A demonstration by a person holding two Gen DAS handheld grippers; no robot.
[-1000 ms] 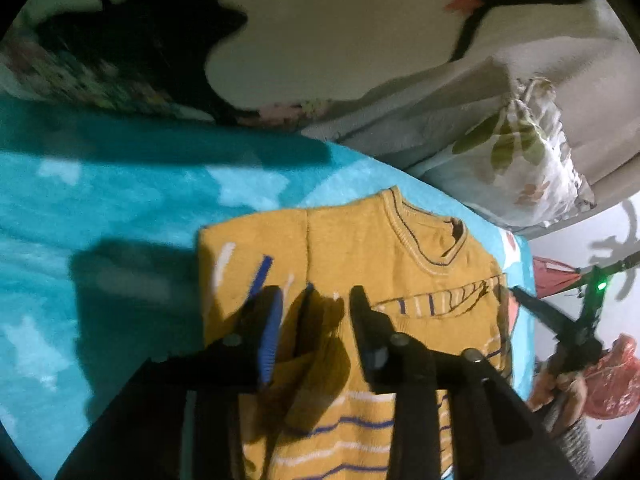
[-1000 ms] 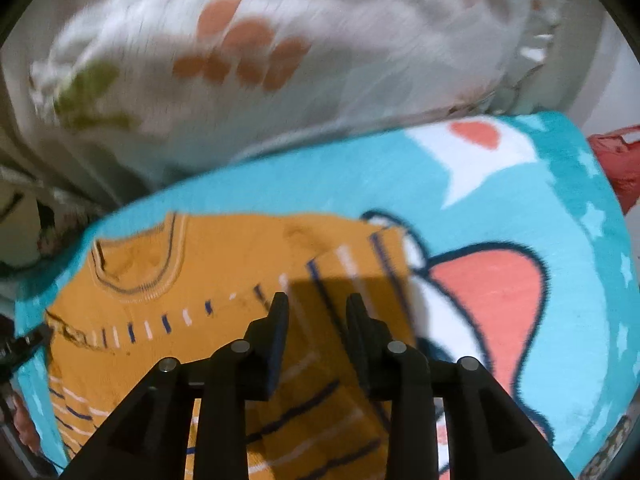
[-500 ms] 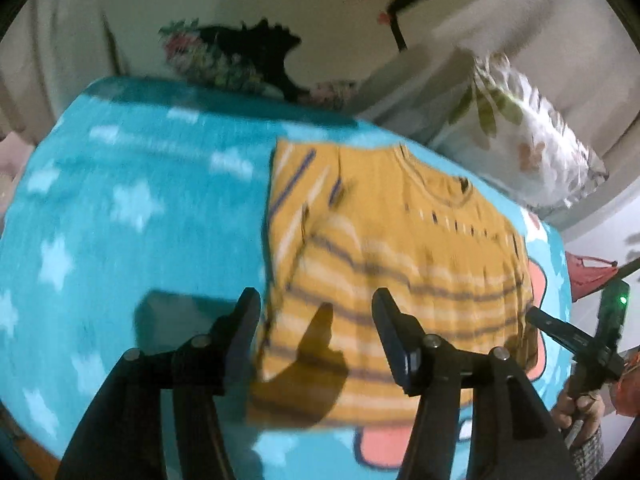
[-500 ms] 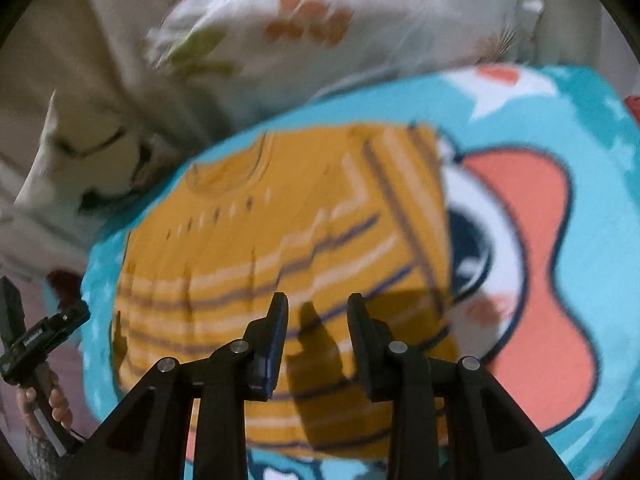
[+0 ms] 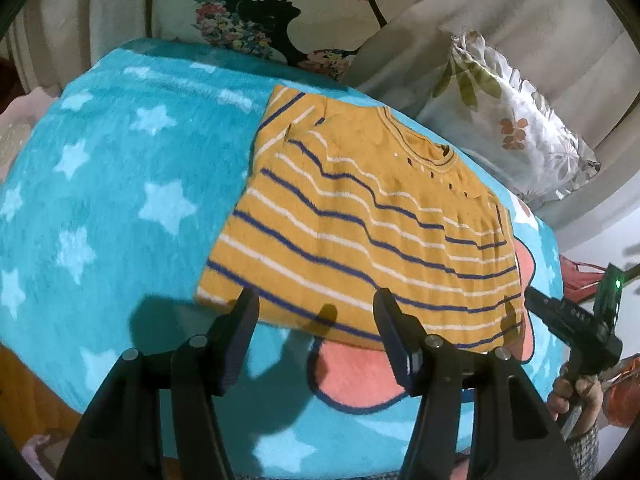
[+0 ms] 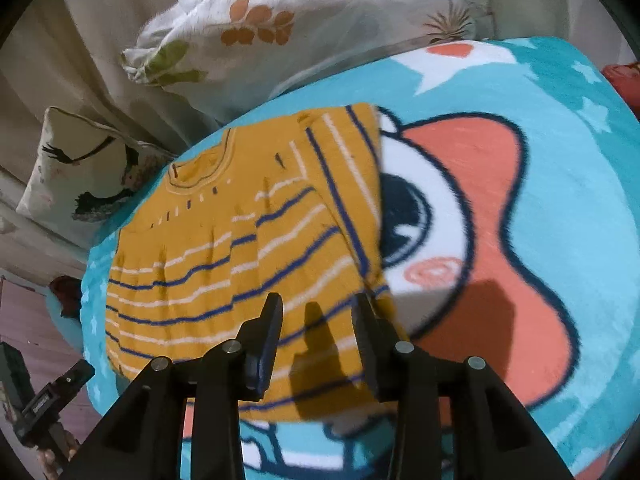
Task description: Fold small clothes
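A small mustard-yellow sweater (image 5: pixel 360 224) with navy and white stripes lies flat on a turquoise blanket (image 5: pixel 120 184), both sleeves folded in over the body, neckline at the far end. My left gripper (image 5: pixel 316 304) is open and empty, hovering just above the sweater's near hem at its left side. In the right wrist view the sweater (image 6: pixel 240 248) shows too. My right gripper (image 6: pixel 318 312) is open and empty above the hem near its right corner. The right gripper also shows in the left wrist view (image 5: pixel 576 320).
The blanket has white stars and a large orange and white cartoon print (image 6: pixel 480 216). A leaf-print pillow (image 5: pixel 512 128) and a cushion with a black silhouette (image 5: pixel 256 20) lean against the sofa back beyond the sweater. The blanket's front edge drops off below the grippers.
Both grippers have pulled back from the folded sleeves near the chest to the sweater's bottom hem. The left jaws have opened wider. The sweater has stayed in place.
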